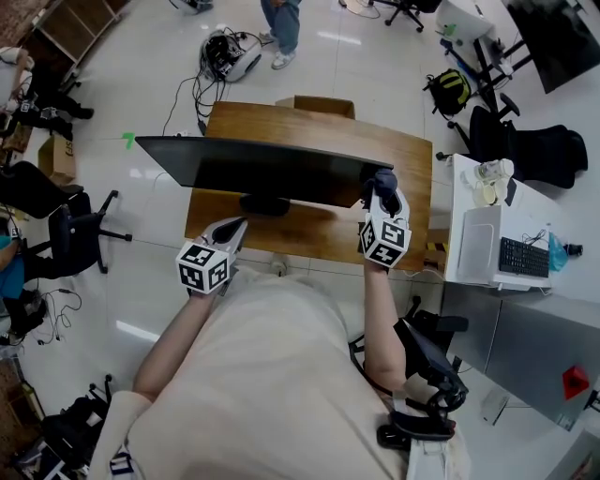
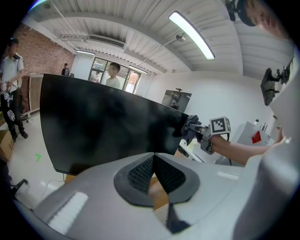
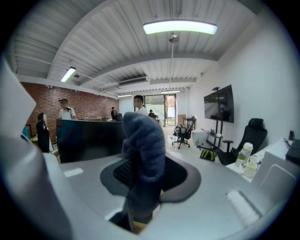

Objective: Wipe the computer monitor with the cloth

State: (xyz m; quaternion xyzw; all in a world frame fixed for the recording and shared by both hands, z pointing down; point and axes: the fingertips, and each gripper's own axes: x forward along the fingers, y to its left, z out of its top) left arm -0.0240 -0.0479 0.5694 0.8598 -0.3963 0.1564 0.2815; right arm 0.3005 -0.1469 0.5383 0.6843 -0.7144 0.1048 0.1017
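Observation:
A wide black monitor (image 1: pixel 258 166) stands on a wooden desk (image 1: pixel 403 155), its dark screen (image 2: pixel 103 126) facing me. My right gripper (image 1: pixel 382 195) is shut on a dark blue-grey cloth (image 1: pixel 383 177), and it holds the cloth at the monitor's right edge. In the right gripper view the bunched cloth (image 3: pixel 143 150) sticks up between the jaws, with the monitor (image 3: pixel 86 138) to its left. My left gripper (image 1: pixel 233 228) hovers at the desk's near edge below the screen's left half. Its jaws (image 2: pixel 153 161) are shut with nothing in them. From there the right gripper and cloth (image 2: pixel 191 129) show at the screen's right edge.
A white side table (image 1: pixel 469 202) with a keyboard (image 1: pixel 524 257) and bottles stands to the right. Office chairs (image 1: pixel 75 234) sit at left and far right. A cardboard box (image 1: pixel 323 105) is behind the desk. Cables lie on the floor, and a person (image 1: pixel 281 28) stands farther back.

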